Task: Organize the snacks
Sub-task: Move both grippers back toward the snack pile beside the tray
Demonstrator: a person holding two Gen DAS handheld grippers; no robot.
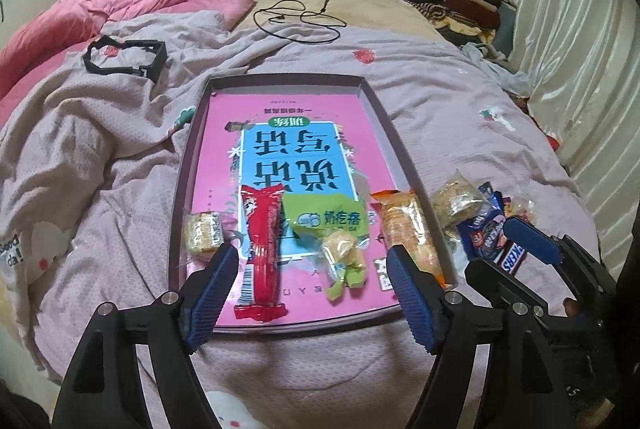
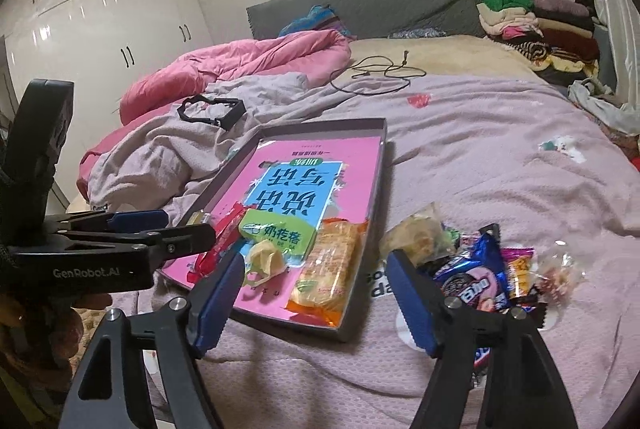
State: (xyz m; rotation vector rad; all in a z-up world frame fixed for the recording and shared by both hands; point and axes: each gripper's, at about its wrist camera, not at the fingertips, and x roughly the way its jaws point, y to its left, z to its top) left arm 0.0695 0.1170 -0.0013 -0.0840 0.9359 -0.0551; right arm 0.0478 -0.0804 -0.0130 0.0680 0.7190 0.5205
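Your right tool, jaws wide and empty, is nearer the loose snack pile, just ahead to its right.

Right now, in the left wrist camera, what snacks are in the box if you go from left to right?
Small gold cracker pack → long red bar → green packet → orange cracker pack.

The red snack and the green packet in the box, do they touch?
Touching: in the left wrist view, the green packet overlaps the red snack's upper right edge.
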